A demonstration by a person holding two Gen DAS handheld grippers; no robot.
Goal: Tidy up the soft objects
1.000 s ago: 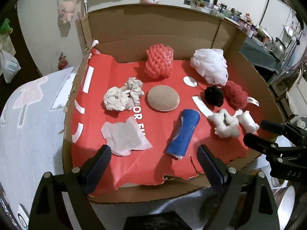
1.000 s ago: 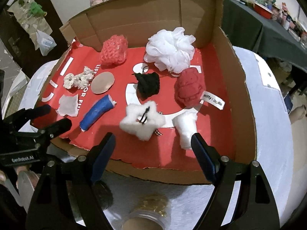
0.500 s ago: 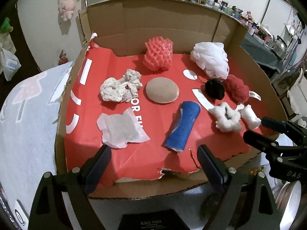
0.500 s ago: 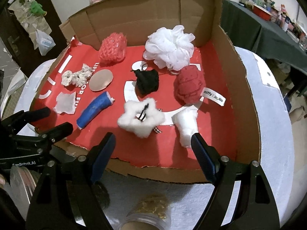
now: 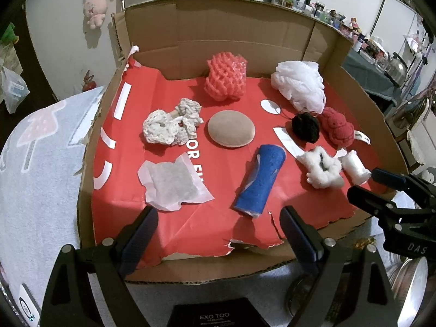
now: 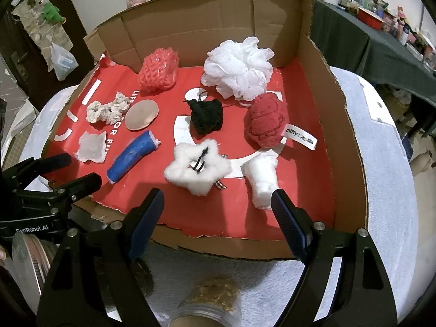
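A cardboard box (image 5: 245,41) lined with red paper holds several soft things: a pink mesh sponge (image 5: 226,77), a white bath pouf (image 5: 299,84), a cream crochet scrunchie (image 5: 171,126), a tan round pad (image 5: 231,132), a white tissue (image 5: 171,182), a blue roll (image 5: 260,181), a black scrunchie (image 6: 205,115), a red plush (image 6: 265,124), a white fluffy star (image 6: 197,167) and a white cotton wad (image 6: 261,181). My left gripper (image 5: 219,234) is open and empty at the box's near edge. My right gripper (image 6: 218,212) is open and empty, just short of the star and wad.
The box stands on a pale cloth-covered table (image 6: 381,190). A jar with golden contents (image 6: 212,299) and metal lids (image 6: 24,261) sit below the grippers. A dark table with clutter (image 6: 368,41) stands at the right.
Both grippers have moved slightly forward and lower toward the box; the objects have not moved. Both stay open.
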